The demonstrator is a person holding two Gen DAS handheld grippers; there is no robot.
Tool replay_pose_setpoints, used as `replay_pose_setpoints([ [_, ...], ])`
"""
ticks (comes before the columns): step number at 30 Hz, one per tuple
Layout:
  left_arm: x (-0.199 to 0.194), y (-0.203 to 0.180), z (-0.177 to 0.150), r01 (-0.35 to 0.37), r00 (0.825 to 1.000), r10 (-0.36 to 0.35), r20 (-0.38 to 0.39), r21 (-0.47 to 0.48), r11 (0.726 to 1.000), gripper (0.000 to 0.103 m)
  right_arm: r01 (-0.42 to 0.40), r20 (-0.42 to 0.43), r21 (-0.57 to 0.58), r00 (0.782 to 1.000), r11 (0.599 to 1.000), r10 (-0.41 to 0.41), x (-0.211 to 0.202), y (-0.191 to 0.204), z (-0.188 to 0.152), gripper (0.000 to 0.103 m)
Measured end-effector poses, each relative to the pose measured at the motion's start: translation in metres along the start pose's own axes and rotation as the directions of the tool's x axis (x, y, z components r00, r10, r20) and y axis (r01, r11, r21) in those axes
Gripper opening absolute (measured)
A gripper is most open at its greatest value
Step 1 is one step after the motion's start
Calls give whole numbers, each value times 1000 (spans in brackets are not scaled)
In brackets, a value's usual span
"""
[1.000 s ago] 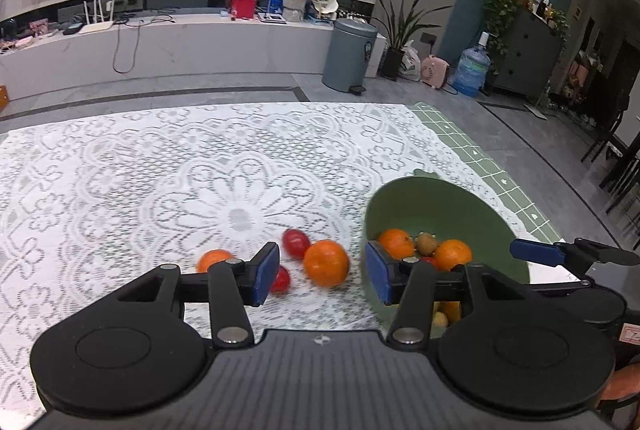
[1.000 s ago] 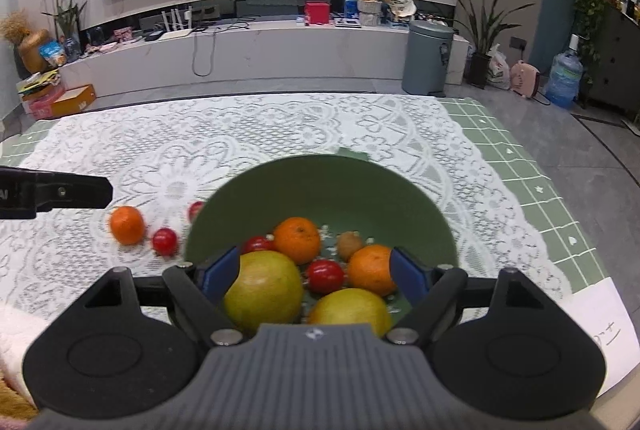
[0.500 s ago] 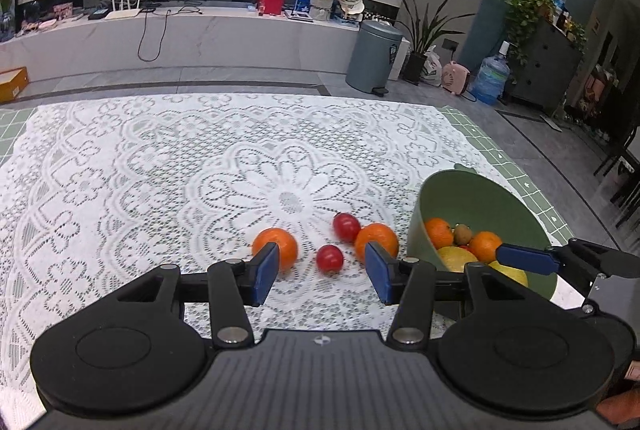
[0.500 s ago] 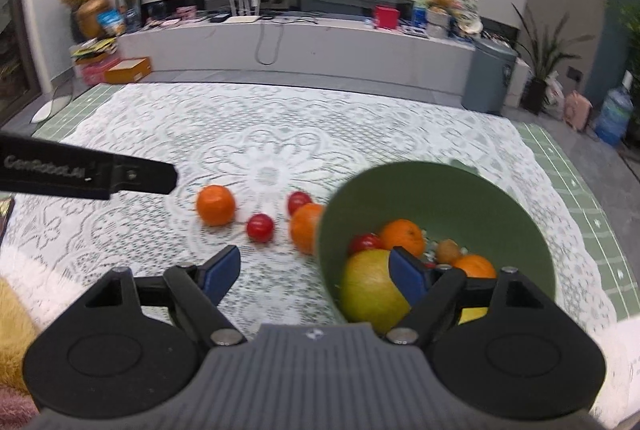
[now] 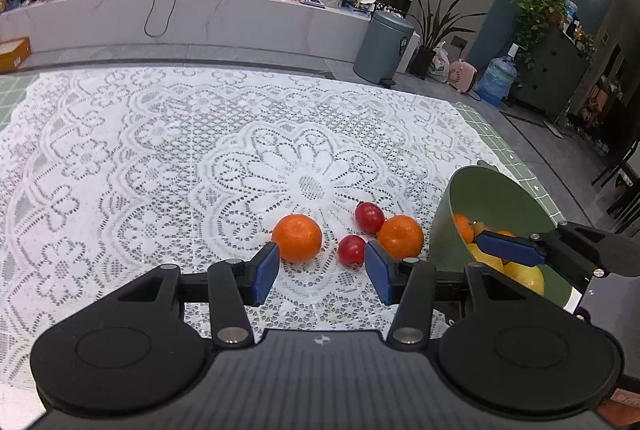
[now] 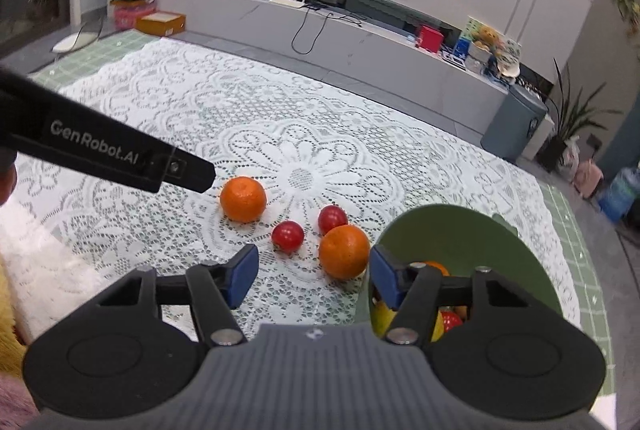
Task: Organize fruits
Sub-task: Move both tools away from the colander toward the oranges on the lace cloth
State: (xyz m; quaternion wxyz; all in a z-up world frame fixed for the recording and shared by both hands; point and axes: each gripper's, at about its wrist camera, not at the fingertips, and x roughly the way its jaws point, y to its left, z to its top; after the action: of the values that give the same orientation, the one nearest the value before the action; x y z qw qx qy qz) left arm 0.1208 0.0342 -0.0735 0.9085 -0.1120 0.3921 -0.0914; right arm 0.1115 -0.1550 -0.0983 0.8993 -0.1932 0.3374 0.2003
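Two oranges and two red tomatoes lie on the lace tablecloth. The left orange [image 5: 297,238] [image 6: 243,199] sits apart. The right orange [image 5: 401,236] [image 6: 344,251] lies next to the green bowl [image 5: 500,190] [image 6: 472,230], which holds several fruits. The near tomato [image 5: 351,249] [image 6: 287,236] and the far tomato [image 5: 369,217] [image 6: 332,218] lie between the oranges. My left gripper [image 5: 322,272] is open and empty, just short of the near tomato. My right gripper [image 6: 313,275] is open and empty, close to the right orange and the bowl's left rim.
The white lace cloth [image 5: 160,158] covers a green checked table. The table's right edge [image 5: 520,166] is just beyond the bowl. A white paper [image 6: 600,414] lies at the near right. The left gripper's finger [image 6: 120,162] crosses the right wrist view.
Both grippers have swung left, away from the bowl and toward the loose fruits on the cloth. The fruits have not moved. Both grippers stay open.
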Motion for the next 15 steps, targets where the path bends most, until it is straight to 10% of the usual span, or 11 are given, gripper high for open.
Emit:
replay_pose_setpoints([
  [15, 41, 7, 4, 6, 997, -6, -72, 5, 1000, 57, 55, -38, -301, 997, 952, -69, 35, 16, 5, 51],
])
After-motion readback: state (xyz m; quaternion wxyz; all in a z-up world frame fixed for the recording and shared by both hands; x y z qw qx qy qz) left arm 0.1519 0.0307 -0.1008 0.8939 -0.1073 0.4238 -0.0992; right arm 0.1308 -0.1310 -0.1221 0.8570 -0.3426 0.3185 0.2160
